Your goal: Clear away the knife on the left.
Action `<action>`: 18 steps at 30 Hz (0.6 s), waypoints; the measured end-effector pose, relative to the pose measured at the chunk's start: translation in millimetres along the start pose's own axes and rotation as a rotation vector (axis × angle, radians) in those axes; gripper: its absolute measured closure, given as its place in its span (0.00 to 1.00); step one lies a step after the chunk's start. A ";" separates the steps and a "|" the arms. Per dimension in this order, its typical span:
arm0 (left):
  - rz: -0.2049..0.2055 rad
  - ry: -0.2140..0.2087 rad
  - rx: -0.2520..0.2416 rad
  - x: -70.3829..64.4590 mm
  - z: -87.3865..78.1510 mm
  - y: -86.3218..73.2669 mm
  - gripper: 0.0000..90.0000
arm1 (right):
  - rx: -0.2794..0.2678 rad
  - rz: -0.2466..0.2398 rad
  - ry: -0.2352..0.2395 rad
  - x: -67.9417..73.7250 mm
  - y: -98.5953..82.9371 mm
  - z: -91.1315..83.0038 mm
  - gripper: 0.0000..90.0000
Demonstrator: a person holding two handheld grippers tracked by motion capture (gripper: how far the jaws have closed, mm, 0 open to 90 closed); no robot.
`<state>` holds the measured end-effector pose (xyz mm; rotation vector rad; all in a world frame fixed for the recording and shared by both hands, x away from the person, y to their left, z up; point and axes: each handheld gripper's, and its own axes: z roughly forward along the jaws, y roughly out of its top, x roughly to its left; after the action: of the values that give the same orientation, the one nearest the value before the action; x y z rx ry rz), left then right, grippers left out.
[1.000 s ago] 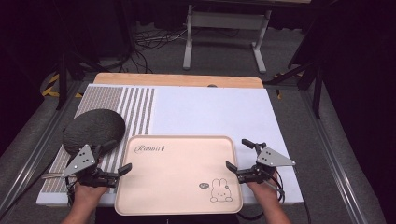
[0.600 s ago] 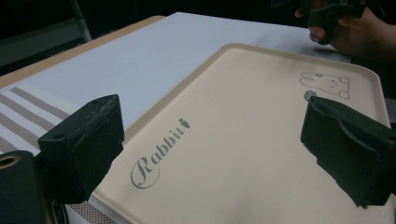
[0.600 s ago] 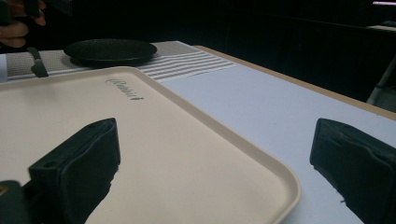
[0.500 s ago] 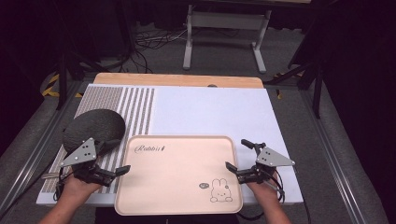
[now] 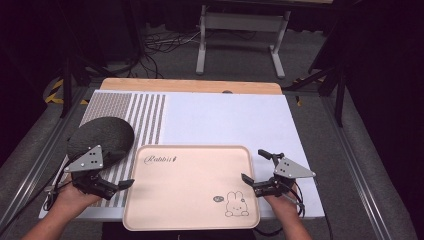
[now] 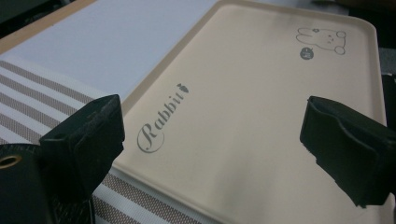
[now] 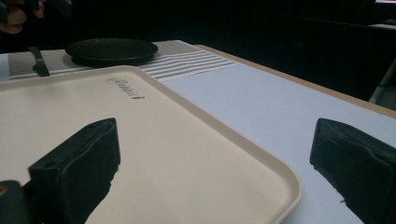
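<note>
High view: a big pink tray [image 5: 190, 185] lying flat at the near edge of the table [image 5: 190, 86], on a white mat [image 5: 225, 120] with brown stripes at its left end. A curly word near the tray's far left corner, a little rabbit picture [image 5: 235, 205] near its near right corner. A dark round plate [image 5: 100, 139] on the stripes, just past the tray's left far corner. Left gripper [image 5: 117, 182] held in a hand [image 5: 75, 197] by the tray's left edge, jaws apart, grabbing nothing. Right gripper [image 5: 255, 167] held in the other hand [image 5: 280, 200] by the tray's right edge, jaws wide apart too, one tip over the tray's rim, one off to the side over the mat. Left gripper view: two black jaws open wide, left gripper [image 6: 210, 135] above the tray [image 6: 261, 93], the word "Rabbit" between the jaws, the rabbit [image 6: 322, 39] far off at the top, stripes and white mat [image 6: 112, 42] to the left. Right gripper view: right gripper [image 7: 215, 158] with jaws far apart, one over the tray [image 7: 140, 140], the other over the mat [image 7: 261, 102], the tray's rounded corner between them. Dark plate [image 7: 112, 49] far back on the stripes.
</note>
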<state>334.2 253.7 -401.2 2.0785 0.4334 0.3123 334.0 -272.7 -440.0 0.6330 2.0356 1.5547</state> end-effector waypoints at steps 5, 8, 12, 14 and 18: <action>0.014 -0.018 0.069 1.1 -2.5 3.0 0.09 | 0.001 -0.001 0.001 -0.5 -0.6 0.7 0.03; 0.037 -0.027 0.112 1.5 -3.2 4.2 0.10 | -0.001 0.001 0.002 -0.5 -0.7 0.8 0.03; 0.060 -0.043 0.155 1.9 -5.6 6.8 0.12 | 0.000 0.004 0.003 -0.6 -1.0 0.8 0.03; 0.075 -0.047 0.178 2.5 -6.8 8.0 0.13 | 0.000 0.004 0.004 -0.5 -1.0 1.0 0.03; 0.088 -0.061 0.218 4.8 -9.5 9.3 0.13 | 0.001 0.003 0.006 -0.5 -1.0 1.2 0.03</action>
<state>336.5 258.5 -388.2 2.3180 0.3529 0.2623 335.1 -272.4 -441.2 0.6330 2.0410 1.5592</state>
